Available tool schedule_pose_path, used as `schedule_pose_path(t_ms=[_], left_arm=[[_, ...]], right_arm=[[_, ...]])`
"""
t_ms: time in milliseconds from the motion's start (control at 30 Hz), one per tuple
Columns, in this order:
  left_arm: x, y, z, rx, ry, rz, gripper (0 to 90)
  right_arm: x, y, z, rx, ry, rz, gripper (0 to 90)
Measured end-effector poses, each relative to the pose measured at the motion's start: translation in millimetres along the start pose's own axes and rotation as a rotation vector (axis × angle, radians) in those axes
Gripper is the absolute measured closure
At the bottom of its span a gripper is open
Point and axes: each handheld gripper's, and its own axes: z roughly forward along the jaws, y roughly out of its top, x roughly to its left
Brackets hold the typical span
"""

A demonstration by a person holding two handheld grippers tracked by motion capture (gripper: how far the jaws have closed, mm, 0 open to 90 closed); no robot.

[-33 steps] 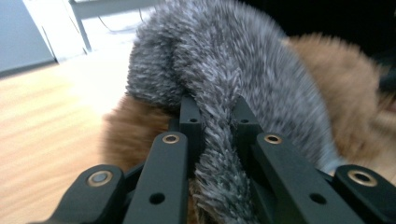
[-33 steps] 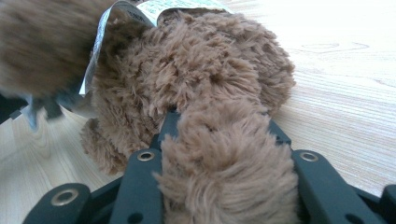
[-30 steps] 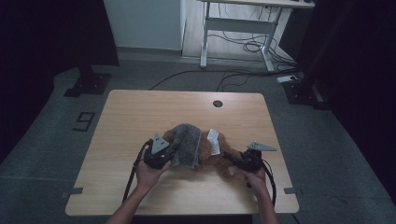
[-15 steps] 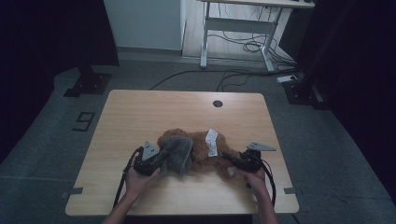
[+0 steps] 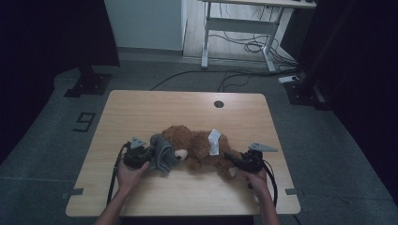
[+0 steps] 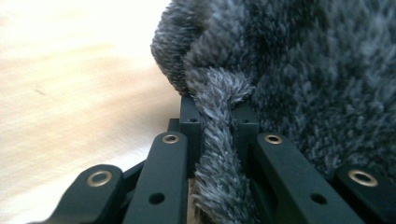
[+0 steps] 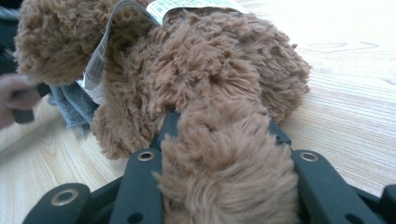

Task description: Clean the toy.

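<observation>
A brown teddy bear (image 5: 197, 146) is seen lying on its side on the wooden table (image 5: 155, 108), on the near half, well short of the round hole (image 5: 218, 103) in the far edge. A grey fuzzy cloth (image 5: 162, 152) is bunched against the bear's head end, touching it; whether it is wrapped round the head or only lying against it cannot be made out from above. A white tag (image 5: 214, 141) stands up from the bear's back.

The left gripper (image 5: 149, 153) is held at the cloth's outer side. In the left gripper view a fold of the grey cloth (image 6: 219, 140) is pinched between the jaws, which are drawn narrow on it — the rest of the cloth fills the upper right and hides the bear.

The right gripper (image 5: 231, 158) is held at the bear's other end. In the right gripper view a brown furry limb (image 7: 224, 163) is clamped between the jaws; the fur covers the jaw tips, so the contact itself is hidden. Behind it the tag (image 7: 100, 58) hangs — its print is too small to read — and a blurred hand (image 7: 16, 100) is cut off at the edge beside the cloth.
</observation>
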Motion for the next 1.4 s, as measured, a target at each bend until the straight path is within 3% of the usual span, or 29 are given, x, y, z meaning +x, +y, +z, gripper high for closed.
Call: schedule_pose_path(t_ms=[133, 300, 400, 567, 667, 767, 867, 1167, 1400], left_arm=[[2.2, 28.0, -27.4, -0.108, -0.014, 0.000, 78.9], [-7.5, 66.9, -34.3, -0.158, -0.054, 0.020, 78.9], [-23.9, 88.1, -22.7, -0.143, -0.067, 0.059, 78.7], [-49.0, 109.0, 1.0, -0.106, -0.097, 0.114, 78.6], [-61.9, 118.2, 14.5, -0.056, -0.082, 0.165, 78.4], [-65.0, 120.4, 28.5, 0.019, -0.060, 0.184, 78.3], [-59.1, 115.1, 40.4, 0.115, -0.072, 0.178, 77.8], [-51.2, 97.7, 33.0, 0.085, -0.092, 0.146, 78.3], [-43.7, 86.0, 28.3, 0.068, -0.144, 0.097, 78.5]], right_arm=[[0.6, 0.2, 0.3, 0.001, -0.002, -0.003, 62.6], [1.8, 0.4, 0.1, 0.006, -0.007, -0.014, 62.6], [1.5, 0.3, 0.2, 0.004, -0.005, -0.011, 62.6], [1.5, 0.2, 0.1, 0.004, -0.005, -0.013, 62.6], [1.7, 0.3, 0.1, 0.003, -0.006, -0.017, 62.6], [1.4, 0.4, 0.1, 0.004, -0.003, -0.018, 62.6], [2.2, 0.9, 0.3, 0.005, 0.000, -0.026, 62.5], [4.4, 0.8, 0.5, 0.008, 0.003, -0.031, 62.2], [5.0, 0.3, 0.8, 0.005, 0.003, -0.032, 60.4]])
